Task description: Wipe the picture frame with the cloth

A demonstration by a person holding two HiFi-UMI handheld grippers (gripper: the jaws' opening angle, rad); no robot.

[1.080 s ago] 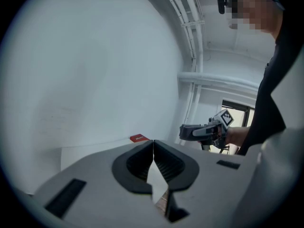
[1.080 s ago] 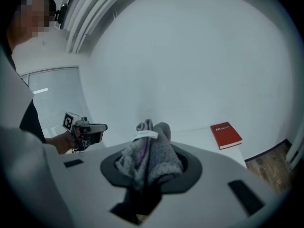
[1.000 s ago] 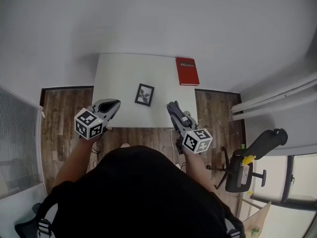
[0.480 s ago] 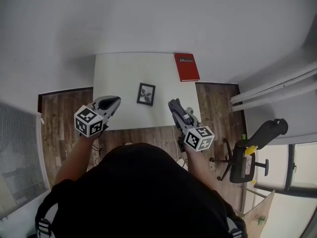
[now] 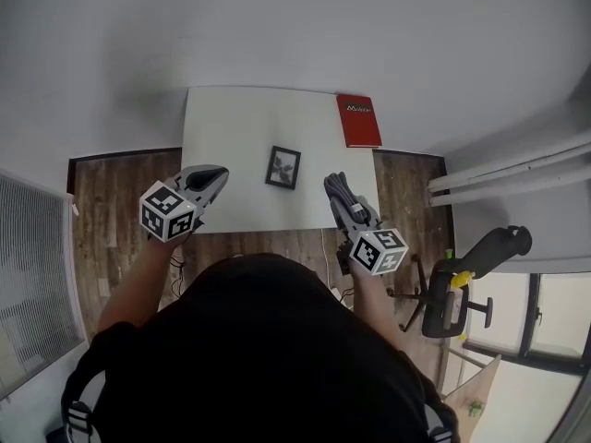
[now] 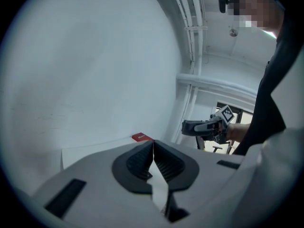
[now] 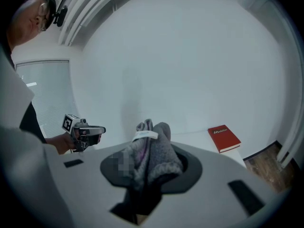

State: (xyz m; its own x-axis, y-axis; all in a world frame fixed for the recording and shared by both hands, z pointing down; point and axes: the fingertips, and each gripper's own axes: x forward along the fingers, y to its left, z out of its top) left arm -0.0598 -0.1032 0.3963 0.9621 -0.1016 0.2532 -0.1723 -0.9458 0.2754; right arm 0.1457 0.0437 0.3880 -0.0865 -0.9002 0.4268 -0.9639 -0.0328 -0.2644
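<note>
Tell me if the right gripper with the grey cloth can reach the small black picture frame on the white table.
Probably yes: the right gripper, shut on the grey cloth, hovers beside the black picture frame, with only bare white table between; the red book lies well aside.

You have a red book (image 5: pixel 358 120) on the upper right corner of the white table (image 5: pixel 231 132). Black office chair (image 5: pixel 494 250) stands lower right. Wood floor (image 5: pixel 111 197) shows left of the table.

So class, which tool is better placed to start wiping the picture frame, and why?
Right. The right tool is shut on the grey fleece cloth, near the small black picture frame on the white table. The left tool is shut and empty.
</note>
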